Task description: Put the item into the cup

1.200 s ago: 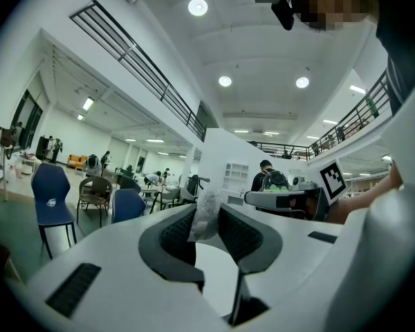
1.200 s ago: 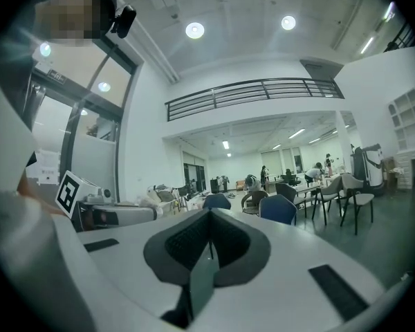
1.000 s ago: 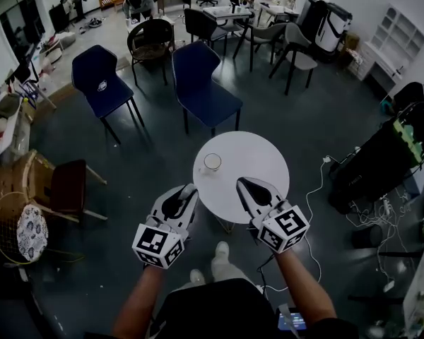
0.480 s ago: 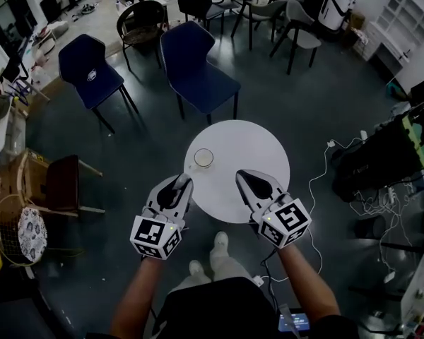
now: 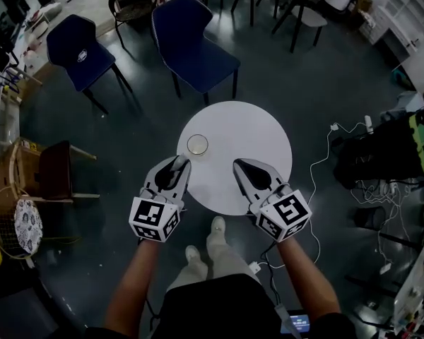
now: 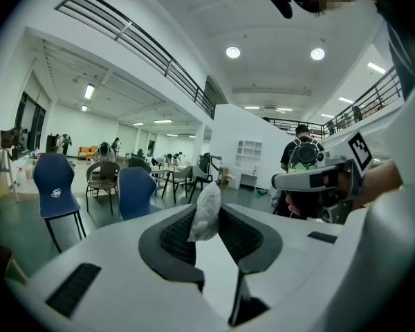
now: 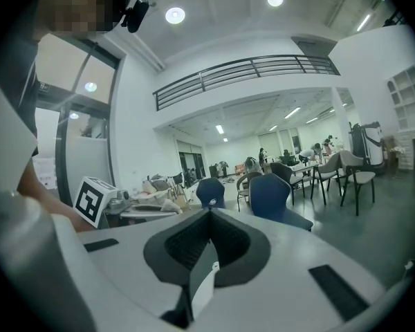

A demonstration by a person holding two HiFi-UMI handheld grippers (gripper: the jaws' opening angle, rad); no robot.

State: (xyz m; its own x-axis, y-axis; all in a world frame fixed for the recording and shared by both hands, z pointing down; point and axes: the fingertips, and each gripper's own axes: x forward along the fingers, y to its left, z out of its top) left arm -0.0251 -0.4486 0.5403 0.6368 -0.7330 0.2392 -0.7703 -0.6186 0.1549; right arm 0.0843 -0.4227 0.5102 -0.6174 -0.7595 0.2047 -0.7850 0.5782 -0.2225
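Step in hand: looks like the carry-in, with the item held and not yet over the cup.
Left tongs [image 5: 177, 164]: closed narrow on the item [image 6: 206, 211], a white crumpled wad. The ribbed pads pinch its lower part and its top pokes up past the tips.
Right tongs [image 5: 239, 165]: jaws together, nothing between them, hanging over the near part of the surface [image 5: 258, 129].
Cup [image 5: 197, 145]: upright on the left side of the round white surface, close to its rim. Can't tell from the head view if anything is inside.
Item vs tongs: inside the left tongs, centred between the pads and leaning a little to one side. Apart from the right tongs, which sit on the other side of the gap.
Item vs cup: the cup is just ahead of the left tips and slightly to their right in the head view. The tips are near its mouth, not above it, not touching.
How to do it well: bring the left tips forward until the wad sits squarely over the mouth, then tip the nose down so the wad points into the cup before letting go.
Release: open only when the wad is inside the rim line. It looks light and may cling to one pad.
Watch: the cup is close to the surface edge, so don't nudge it with the tips.
Right tongs' role: keep them clear, or ready beside the cup to steady it.
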